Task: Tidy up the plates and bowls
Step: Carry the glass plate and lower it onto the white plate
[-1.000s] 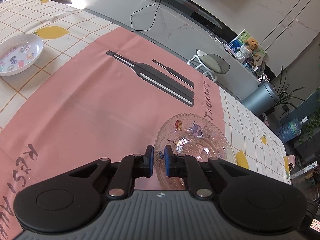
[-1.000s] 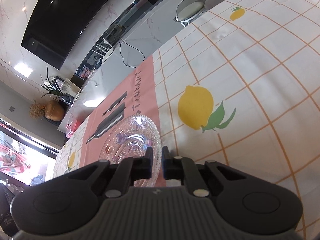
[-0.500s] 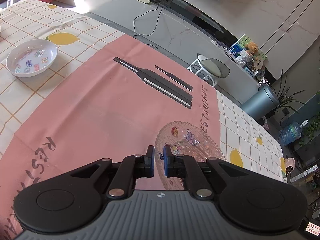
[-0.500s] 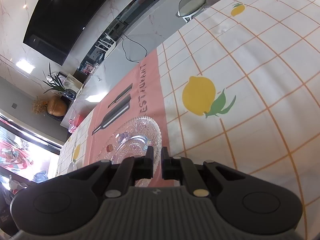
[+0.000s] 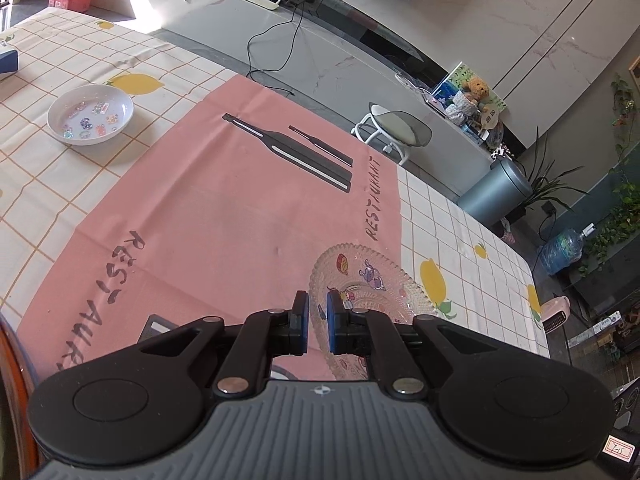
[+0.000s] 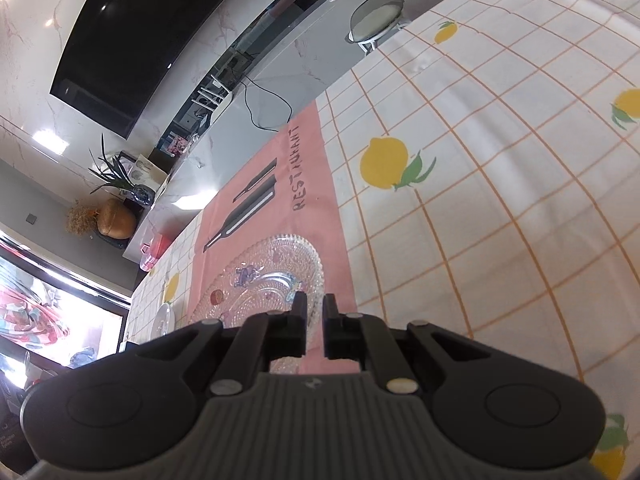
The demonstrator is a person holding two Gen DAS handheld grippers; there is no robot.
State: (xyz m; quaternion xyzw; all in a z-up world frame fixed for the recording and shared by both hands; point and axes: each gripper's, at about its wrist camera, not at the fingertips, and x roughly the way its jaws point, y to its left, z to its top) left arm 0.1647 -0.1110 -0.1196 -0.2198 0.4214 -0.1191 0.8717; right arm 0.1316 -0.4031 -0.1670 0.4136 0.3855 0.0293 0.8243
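A clear glass plate [image 5: 368, 280] with cartoon stickers lies flat on the pink placemat [image 5: 224, 216]. It also shows in the right wrist view [image 6: 264, 284]. My left gripper [image 5: 317, 304] hangs above the plate's near left rim, jaws nearly shut with a narrow gap, holding nothing. My right gripper [image 6: 314, 307] is above the plate's near right rim, jaws nearly shut and empty. A white bowl [image 5: 91, 114] with stickers sits far left on the lemon tablecloth, and its rim shows in the right wrist view [image 6: 165, 318].
A lemon-print checked tablecloth [image 6: 480, 200] covers the table. A blue box [image 5: 8, 62] lies at the far left edge. A stool [image 5: 394, 130] and a bin [image 5: 496, 196] stand beyond the table's far edge.
Both grippers have pulled back and risen away from the glass plate, which stays flat on the placemat. More of the table and the white bowl has come into view.
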